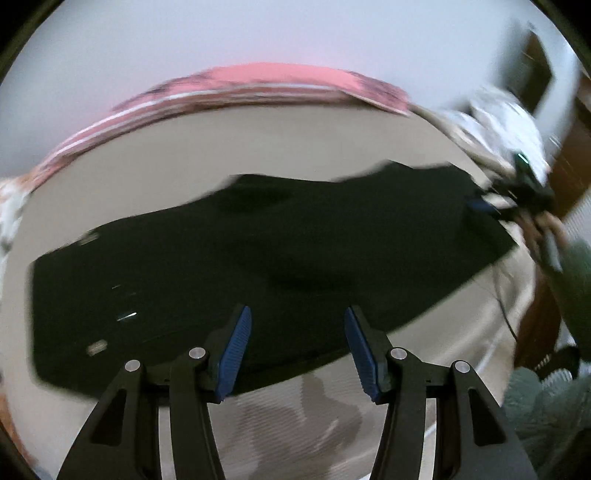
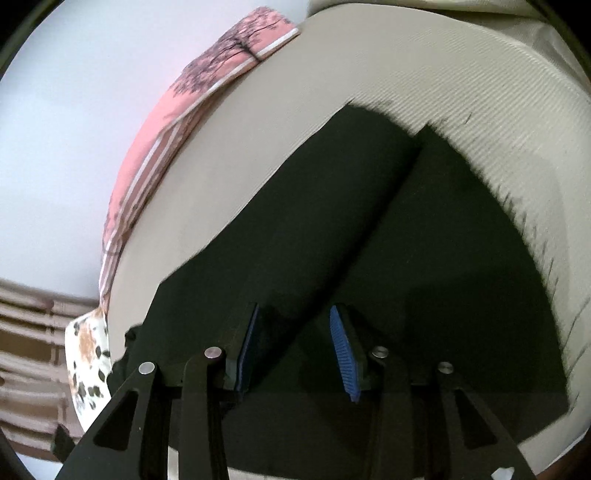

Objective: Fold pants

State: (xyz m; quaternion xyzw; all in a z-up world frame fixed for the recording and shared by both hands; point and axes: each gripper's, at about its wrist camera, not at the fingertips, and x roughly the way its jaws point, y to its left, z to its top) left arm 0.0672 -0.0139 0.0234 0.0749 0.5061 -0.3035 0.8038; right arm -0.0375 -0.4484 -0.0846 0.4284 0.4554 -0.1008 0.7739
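Pants: black pants [image 1: 258, 258] lie spread flat on a beige ribbed bed sheet [image 1: 295, 140]; in the right wrist view one layer is folded over the other, with a long fold edge running diagonally away from the claw [image 2: 369, 192].
Left claw: the left claw [image 1: 298, 343] hangs above the near edge of the pants, its blue pads parted with a clear gap; nothing is between them, only dark cloth and sheet below.
Right claw: the right claw [image 2: 293, 343] stands partly open over the pants; the fold edge passes under the gap. Whether the left pad touches the cloth I cannot tell, but the pads do not pinch it.
Other claw seen from left: at the far right end of the pants a blurred claw, with a hand [image 1: 543, 225] in a green sleeve [image 1: 576, 266].
Bed surroundings: a pink patterned blanket [image 2: 155, 147] lies along the far edge of the sheet, against a pale wall [image 1: 258, 33]; a spotted cloth [image 2: 88, 362] lies at the sheet's corner.
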